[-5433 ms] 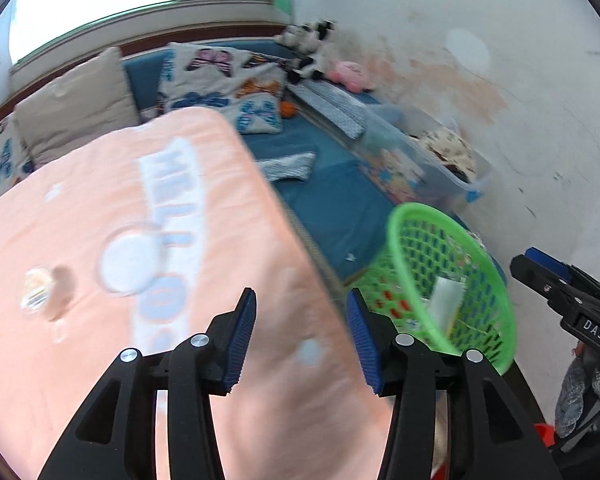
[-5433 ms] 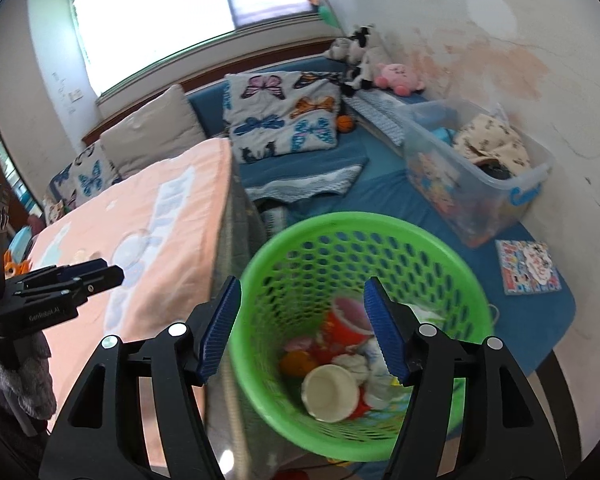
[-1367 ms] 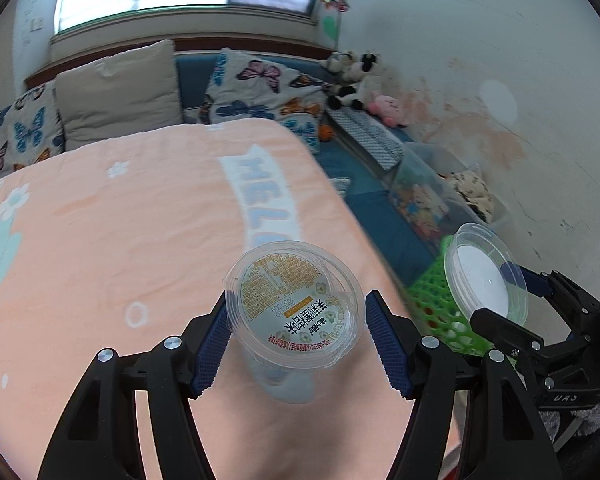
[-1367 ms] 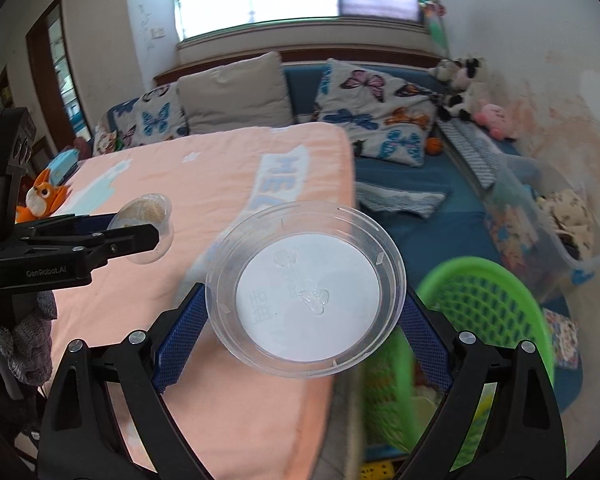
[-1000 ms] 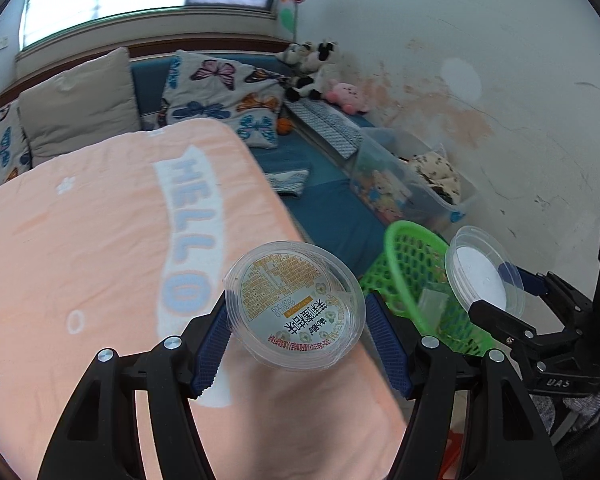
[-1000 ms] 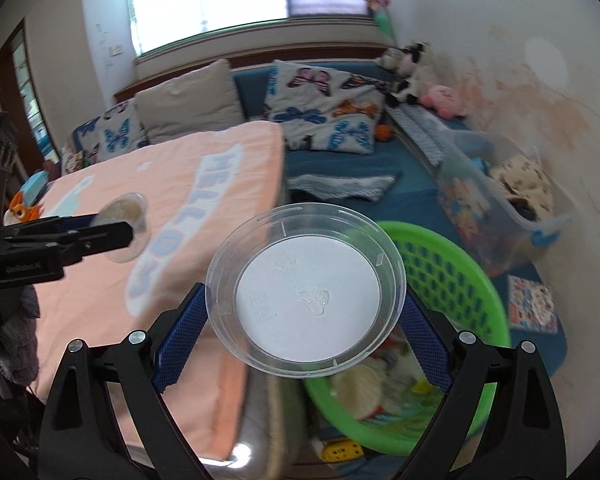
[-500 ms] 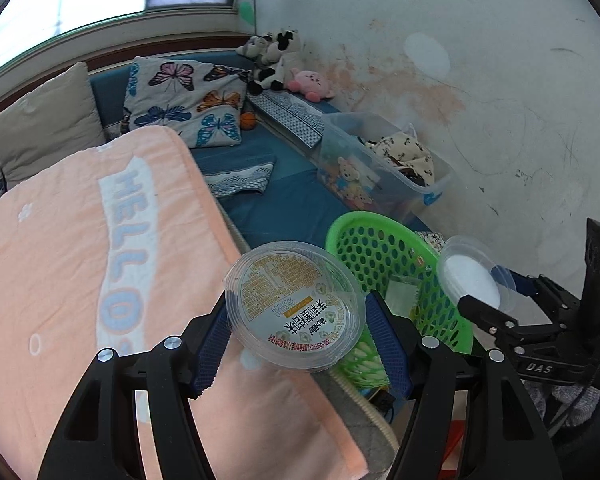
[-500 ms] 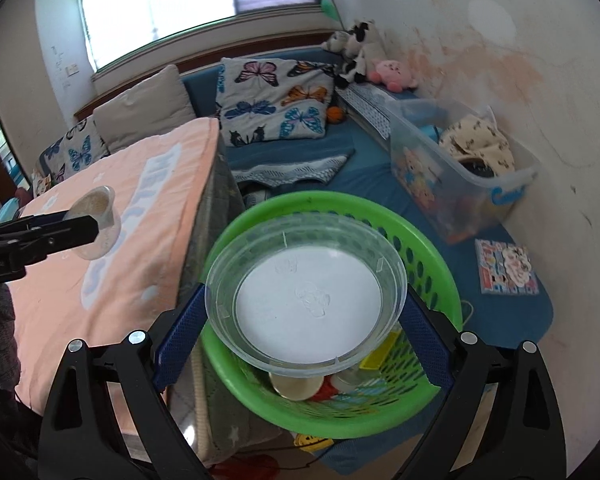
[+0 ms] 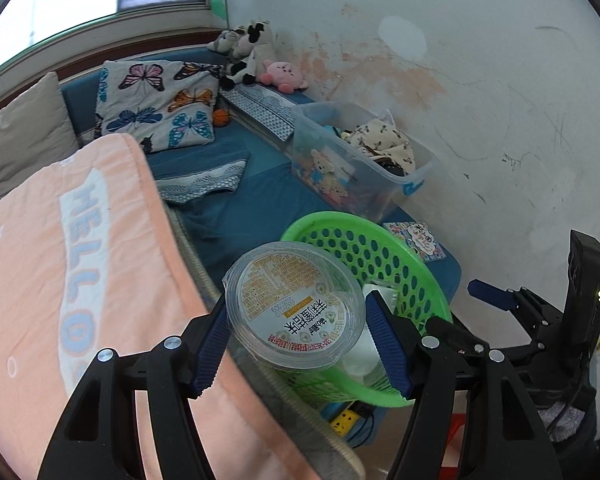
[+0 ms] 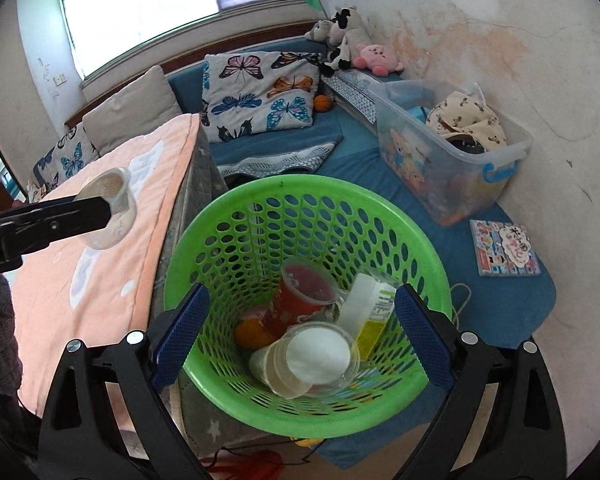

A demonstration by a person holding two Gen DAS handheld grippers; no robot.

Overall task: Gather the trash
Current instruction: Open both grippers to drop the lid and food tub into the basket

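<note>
This is a home, a lived-in bedroom or sitting room: butterfly pillows [image 10: 260, 88] lean along a blue couch [image 10: 260, 148] under a window [image 10: 148, 4], and plush toys [image 10: 352, 48] sit in the corner. A peach blanket [image 9: 60, 260] (with "HELLO" across it) covers a raised surface beside a blue mat [image 9: 252, 208] on the floor. A clear bin [image 10: 452, 152] of toys and clothes, a picture book [image 10: 504, 248] and a green basket [image 10: 300, 220] stand by a stained plaster wall [image 9: 480, 80].
</note>
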